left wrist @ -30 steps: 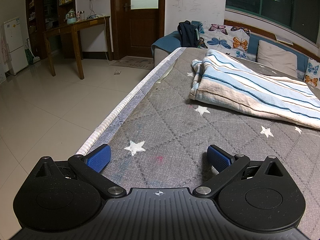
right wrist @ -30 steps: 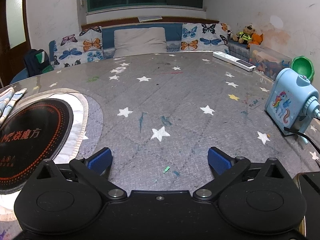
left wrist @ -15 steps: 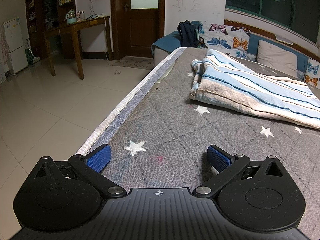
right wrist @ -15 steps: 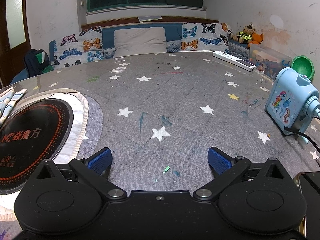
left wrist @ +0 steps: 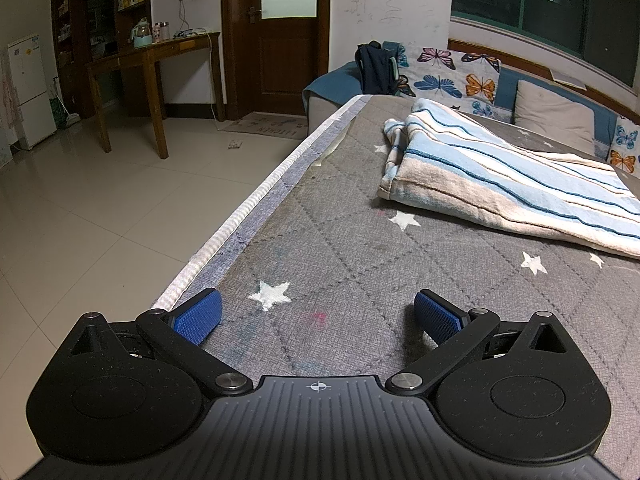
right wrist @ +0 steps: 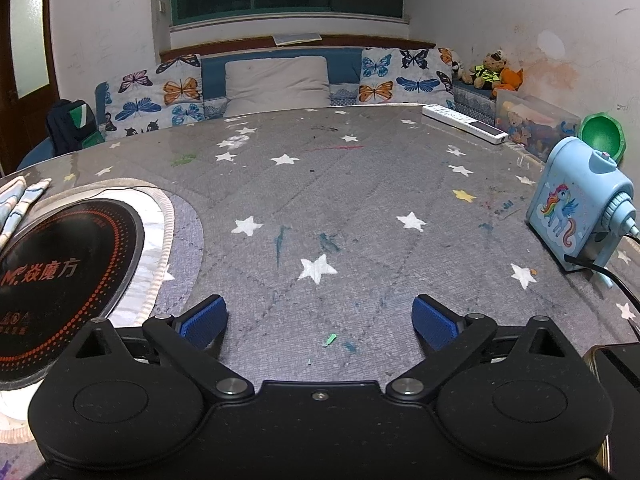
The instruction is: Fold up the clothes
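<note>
a lived-in home: butterfly cushions (right wrist: 176,92), stuffed toys (right wrist: 494,74), a fridge (left wrist: 26,92) and wooden door (left wrist: 280,36).

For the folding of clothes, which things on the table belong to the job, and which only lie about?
Belong to the job:
striped cloth
left gripper, open
right gripper, open

Only lying about:
round black cooker plate
blue unicorn pencil sharpener
white remote

You've got both grippers sitting low and level, left gripper (left wrist: 316,314) and right gripper (right wrist: 318,320) each with blue pads spread wide apart, nothing pinched between them.
</note>
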Demonstrator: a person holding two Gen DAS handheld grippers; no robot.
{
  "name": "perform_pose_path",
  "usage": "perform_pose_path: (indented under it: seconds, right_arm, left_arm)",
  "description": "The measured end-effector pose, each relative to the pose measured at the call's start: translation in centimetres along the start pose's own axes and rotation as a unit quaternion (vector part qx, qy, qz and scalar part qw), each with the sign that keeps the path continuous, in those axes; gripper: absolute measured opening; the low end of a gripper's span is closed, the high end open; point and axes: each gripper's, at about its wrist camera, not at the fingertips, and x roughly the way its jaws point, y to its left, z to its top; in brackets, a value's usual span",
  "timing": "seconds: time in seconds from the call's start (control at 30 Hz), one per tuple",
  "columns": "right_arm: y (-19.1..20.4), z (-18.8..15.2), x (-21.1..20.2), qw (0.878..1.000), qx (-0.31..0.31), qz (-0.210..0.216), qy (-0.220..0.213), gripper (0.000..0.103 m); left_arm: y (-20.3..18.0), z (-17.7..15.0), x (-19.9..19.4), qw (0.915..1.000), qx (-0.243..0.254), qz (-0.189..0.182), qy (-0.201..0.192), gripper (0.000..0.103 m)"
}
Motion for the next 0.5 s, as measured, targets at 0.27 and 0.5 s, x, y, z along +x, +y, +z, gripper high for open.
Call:
perform_pose_path:
  seconds: [0.27,0.5]
  right_arm:
    - [-1.4,-0.1,-0.2,1.000,0.002,0.007,0.002,0.103]
    - [-2.6,-0.2,-0.6,1.000,0.003,0.009,0.002,0.103]
  left_arm:
    - [0.0,0.0,0.0,1.0000,0.000,0.000,0.000,0.103]
    - [0.0,0.0,0.0,1.0000,0.000,0.000,0.000,0.103]
